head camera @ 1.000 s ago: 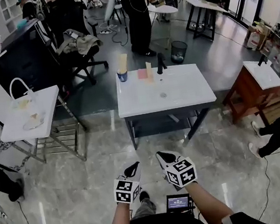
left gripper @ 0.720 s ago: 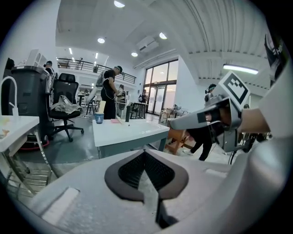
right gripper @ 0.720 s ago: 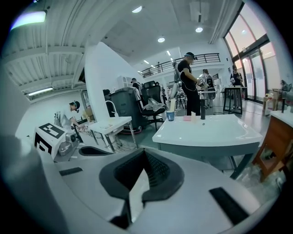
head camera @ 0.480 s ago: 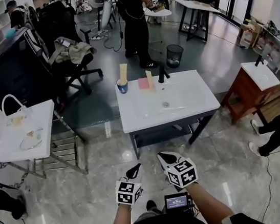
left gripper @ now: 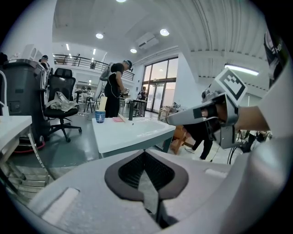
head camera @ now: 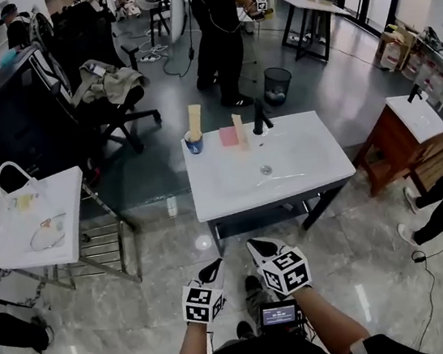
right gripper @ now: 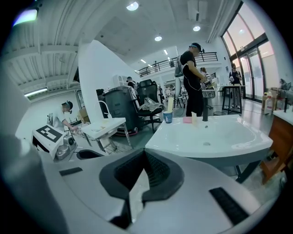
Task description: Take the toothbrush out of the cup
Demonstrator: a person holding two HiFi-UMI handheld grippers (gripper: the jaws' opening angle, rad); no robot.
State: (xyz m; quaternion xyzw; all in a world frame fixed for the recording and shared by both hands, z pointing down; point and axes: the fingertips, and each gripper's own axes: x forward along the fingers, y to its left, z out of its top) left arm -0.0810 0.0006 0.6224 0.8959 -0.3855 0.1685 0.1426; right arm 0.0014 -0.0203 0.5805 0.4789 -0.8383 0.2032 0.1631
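A blue cup (head camera: 195, 142) stands at the far left corner of the white sink table (head camera: 232, 195). A tall beige toothbrush pack (head camera: 195, 117) sticks up out of it. Both grippers hang low over the floor, well short of the table. My left gripper (head camera: 214, 262) is shut with nothing in it, and so is my right gripper (head camera: 254, 246). The left gripper view shows its closed jaws (left gripper: 144, 151), the cup (left gripper: 100, 116) far off and the right gripper (left gripper: 183, 118) alongside. In the right gripper view the shut gripper (right gripper: 144, 151) points at the cup (right gripper: 168, 117).
On the sink top stand a black faucet (head camera: 259, 116), a pink item (head camera: 227, 136) and a beige upright piece (head camera: 238, 129). A white side table (head camera: 19, 249) is at left, a wooden cabinet (head camera: 397, 143) at right. A person (head camera: 219, 17) and a bin (head camera: 277, 82) stand behind.
The sink table has drawn nearer and larger in the head view as I walk toward it. Both grippers keep their place before me, still shut.
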